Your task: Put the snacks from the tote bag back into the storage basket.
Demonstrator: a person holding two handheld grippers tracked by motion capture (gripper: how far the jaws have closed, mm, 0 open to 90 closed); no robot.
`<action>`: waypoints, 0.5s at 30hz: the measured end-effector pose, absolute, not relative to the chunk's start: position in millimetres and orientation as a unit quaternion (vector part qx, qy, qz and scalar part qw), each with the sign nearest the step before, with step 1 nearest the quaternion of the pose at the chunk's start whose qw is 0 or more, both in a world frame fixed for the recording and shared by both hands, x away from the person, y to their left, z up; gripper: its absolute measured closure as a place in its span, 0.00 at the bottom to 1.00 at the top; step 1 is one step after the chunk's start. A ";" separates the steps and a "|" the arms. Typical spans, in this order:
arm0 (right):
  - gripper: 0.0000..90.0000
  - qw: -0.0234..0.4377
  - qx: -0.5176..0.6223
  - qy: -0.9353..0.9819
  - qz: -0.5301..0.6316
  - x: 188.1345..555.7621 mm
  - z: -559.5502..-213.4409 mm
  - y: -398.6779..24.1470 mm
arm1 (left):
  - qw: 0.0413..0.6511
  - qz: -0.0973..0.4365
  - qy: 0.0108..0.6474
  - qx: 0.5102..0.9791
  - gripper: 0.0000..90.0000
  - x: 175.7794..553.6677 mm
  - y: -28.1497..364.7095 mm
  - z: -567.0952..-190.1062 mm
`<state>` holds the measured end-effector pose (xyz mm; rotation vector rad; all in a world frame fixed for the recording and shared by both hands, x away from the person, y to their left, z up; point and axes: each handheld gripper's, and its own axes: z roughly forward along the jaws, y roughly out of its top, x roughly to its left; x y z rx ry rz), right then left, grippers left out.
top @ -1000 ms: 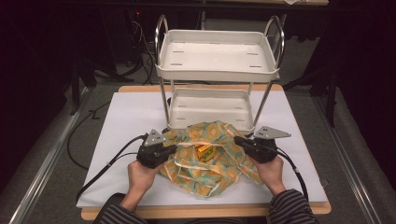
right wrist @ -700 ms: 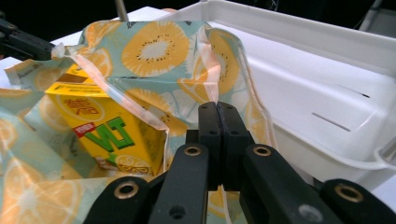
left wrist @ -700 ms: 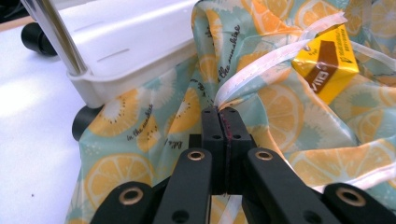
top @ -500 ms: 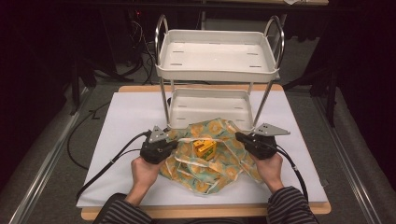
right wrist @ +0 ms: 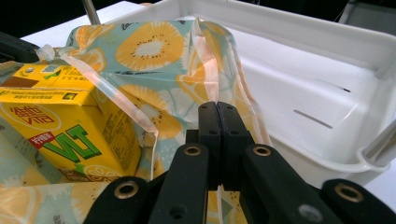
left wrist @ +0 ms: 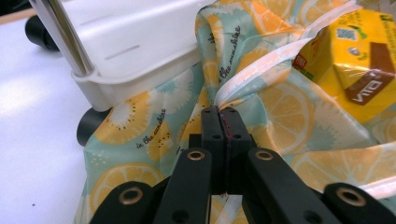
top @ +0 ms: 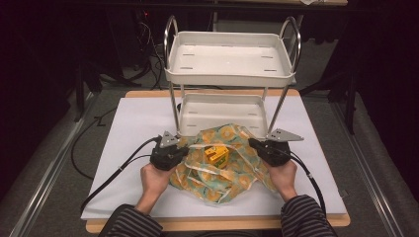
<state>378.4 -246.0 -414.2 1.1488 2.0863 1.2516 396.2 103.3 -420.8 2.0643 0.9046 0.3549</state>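
A soft bag (top: 225, 168) printed with lemon slices lay on the white table cover (top: 128, 128), its far edge touching the lower tray of the white two-tier cart (top: 227, 59); a yellow drink carton (top: 216, 155) stood inside its open mouth, between the two grippers. The left gripper (top: 170, 153) had its jaws pressed together on the bag's pale hemmed rim, and the left gripper view showed the white edge tape (left wrist: 261, 70) running straight out of the pinch; the right gripper (top: 267, 148) was likewise clamped on the opposite rim, a translucent strip of hem (right wrist: 205, 70) rising from between its jaws. The bag looked thin, light and limp, probably a slick coated fabric, so it would likely crumple and sag rather than hold a shape; the stitched hem seemed the surest place to hold, being thicker and less apt to slip than the plain panel. The carton appeared stiff-walled yet crushable, and if full it would probably be the heavier part of the load; it might tip or slide within the bag were the rims lifted unevenly.
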 end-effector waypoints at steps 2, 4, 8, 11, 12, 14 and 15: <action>1.00 0.221 0.418 0.758 0.448 378.6 -414.2 -246.5 | 0.413 0.137 0.361 0.825 1.00 398.0 102.5 -423.1; 1.00 0.223 0.417 0.761 0.445 379.1 -414.8 -246.4 | 0.408 0.134 0.362 0.827 1.00 398.9 101.3 -424.9; 1.00 0.222 0.417 0.767 0.434 380.7 -417.1 -244.7 | 0.405 0.130 0.365 0.828 1.00 400.3 100.0 -426.5; 1.00 0.216 0.421 0.769 0.429 383.3 -419.1 -244.7 | 0.404 0.127 0.368 0.828 1.00 402.5 98.8 -427.7; 1.00 0.214 0.423 0.768 0.430 383.7 -419.4 -244.7 | 0.404 0.123 0.371 0.827 1.00 403.9 98.3 -428.6; 1.00 0.208 0.427 0.764 0.436 384.9 -419.0 -246.2 | 0.405 0.119 0.372 0.827 1.00 405.0 97.6 -429.6; 1.00 0.210 0.428 0.764 0.435 384.5 -418.4 -246.3 | 0.404 0.119 0.372 0.827 1.00 405.1 97.3 -429.6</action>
